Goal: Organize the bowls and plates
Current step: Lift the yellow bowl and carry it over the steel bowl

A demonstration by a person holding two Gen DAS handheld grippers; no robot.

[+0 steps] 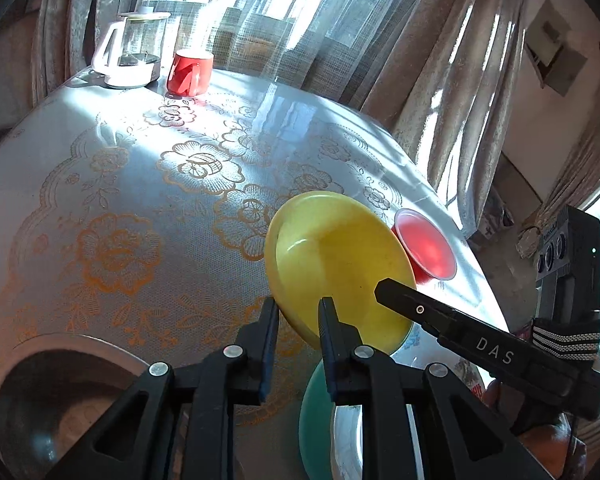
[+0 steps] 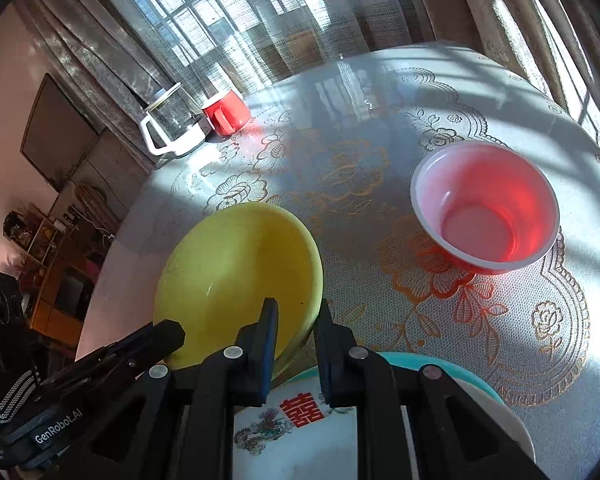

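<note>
You are pinching the yellow bowl (image 1: 336,264) by its rim with both grippers, left gripper (image 1: 298,310) jaws on one side, right gripper (image 2: 296,312) jaws on the opposite side, and it is tilting above the tabletop (image 1: 100,184). Only your right view is showing the white plate (image 2: 300,420) with the red character on a teal plate (image 2: 452,368) just under the bowl; only the left is showing a grey dish (image 1: 60,396). The red bowl (image 2: 486,206) is sitting apart, glass kettle (image 1: 134,50) and red mug (image 1: 190,72) far back.
</note>
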